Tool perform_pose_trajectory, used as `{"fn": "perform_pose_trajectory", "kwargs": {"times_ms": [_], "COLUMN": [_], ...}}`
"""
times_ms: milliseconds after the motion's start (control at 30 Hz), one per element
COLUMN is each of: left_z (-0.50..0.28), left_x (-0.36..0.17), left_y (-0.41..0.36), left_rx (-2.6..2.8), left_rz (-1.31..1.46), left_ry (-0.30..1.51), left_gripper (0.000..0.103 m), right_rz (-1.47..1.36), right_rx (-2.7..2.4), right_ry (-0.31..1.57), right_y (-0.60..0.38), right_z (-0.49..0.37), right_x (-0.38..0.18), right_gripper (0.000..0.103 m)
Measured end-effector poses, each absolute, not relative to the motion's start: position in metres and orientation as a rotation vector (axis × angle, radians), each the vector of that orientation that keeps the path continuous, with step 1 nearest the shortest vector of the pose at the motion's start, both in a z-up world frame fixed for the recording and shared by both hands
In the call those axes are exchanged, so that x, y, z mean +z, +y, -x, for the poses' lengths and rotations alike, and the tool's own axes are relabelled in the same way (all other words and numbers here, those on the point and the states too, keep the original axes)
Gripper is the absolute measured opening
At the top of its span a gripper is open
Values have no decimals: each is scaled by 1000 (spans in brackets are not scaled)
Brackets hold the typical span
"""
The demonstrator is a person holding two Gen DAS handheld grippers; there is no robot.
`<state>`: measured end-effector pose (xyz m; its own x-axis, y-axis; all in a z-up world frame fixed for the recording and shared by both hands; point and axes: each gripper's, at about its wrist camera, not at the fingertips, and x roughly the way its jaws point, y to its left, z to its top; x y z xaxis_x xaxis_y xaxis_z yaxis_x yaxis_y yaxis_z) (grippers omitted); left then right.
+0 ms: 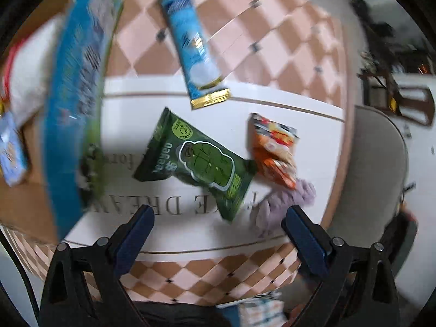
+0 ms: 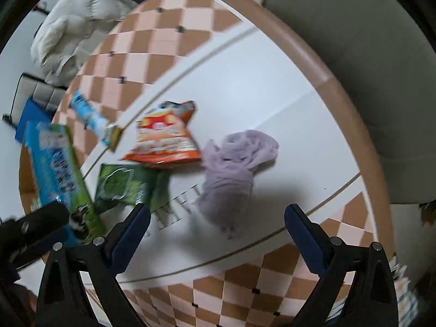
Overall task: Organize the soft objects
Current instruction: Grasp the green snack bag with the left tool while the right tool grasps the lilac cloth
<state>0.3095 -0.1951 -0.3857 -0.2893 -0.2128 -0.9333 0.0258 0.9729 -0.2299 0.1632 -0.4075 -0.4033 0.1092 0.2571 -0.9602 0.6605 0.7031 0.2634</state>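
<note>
Left gripper [image 1: 218, 215]: jaws spread wide, nothing between them, hovering above the tabletop [image 1: 286, 103]. Right gripper [image 2: 218, 212]: likewise released and empty.

Items left to right in the left wrist view: long blue-green pack [image 1: 79, 87], blurred and very close to the lens; blue snack bar [image 1: 190, 41], partly on the checkered border; green snack packet [image 1: 199, 163] mid-tabletop; orange snack packet [image 1: 272, 150], touching the green one's corner; lilac cloth [image 1: 283, 204], bunched, partly under the orange packet's lower edge.

Risks (judgement): both views are motion-blurred, so a closing now could miss. The cloth touches the orange packet; a pinch near that edge could drag the packet along. Glossy packets may slip or crush.

View differences: the right wrist view shows the whole lilac cloth [image 2: 237, 174] lying just ahead of the open jaws, plus a white padded jacket [image 2: 79, 24] beyond the tabletop. The left wrist view alone shows the green packet's full print and a chair [image 1: 397, 100] off to the side.
</note>
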Motion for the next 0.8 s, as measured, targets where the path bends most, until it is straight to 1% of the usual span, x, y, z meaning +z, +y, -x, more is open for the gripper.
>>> {"fn": "perform_pose_trajectory", "kwargs": {"times_ms": [167,300,333,367,400,433,467,500,533,567,600,733,800], "left_z": [-320,-326,-326,-326,-324,-322,-319,-315,-310,-305,-300,-276,-263], "left_x": [-427,-452,-455,-458,-460,-460,-456,-452,-450,-446,-443,-424,-404], "left_y": [-201,-204,-205,-206,-208,-209,-213,-216,-218,-220,-220,-221,-217], "left_rx": [-103,-32,-24,-20,-41,-48,-59,-83,-109,-131,-141,-218,-271], "left_rz": [204,181,171,149,134,98,39,2,-22,-61,-84,-183,-201], "left_ry": [1938,1975,1977,1975,1971,1964,1937,1908,1886,1858,1838,1747,1695], "left_gripper": [99,99,92,85,71,63,58,50,45,42,37,34,34], "right_rz": [-852,-877,-879,-879,-875,-867,-855,-828,-783,-738,-707,-669,-652], "right_rx": [-339,-333,-332,-330,-330,-331,-331,-331,-334,-337,-332,-289,-261], "right_ry": [1497,1512,1517,1521,1530,1539,1552,1559,1565,1571,1571,1579,1572], "right_y": [-414,-416,-416,-416,-415,-414,-412,-409,-405,-402,-399,-390,-384], "right_z": [-162,-165,-165,-167,-168,-169,-171,-172,-174,-174,-173,-163,-155], "right_x": [-433,-448,-451,-453,-456,-458,-460,-460,-459,-458,-457,-454,-446], "right_gripper": [87,85,84,81,76,74,70,66,63,53,42,39,39]}}
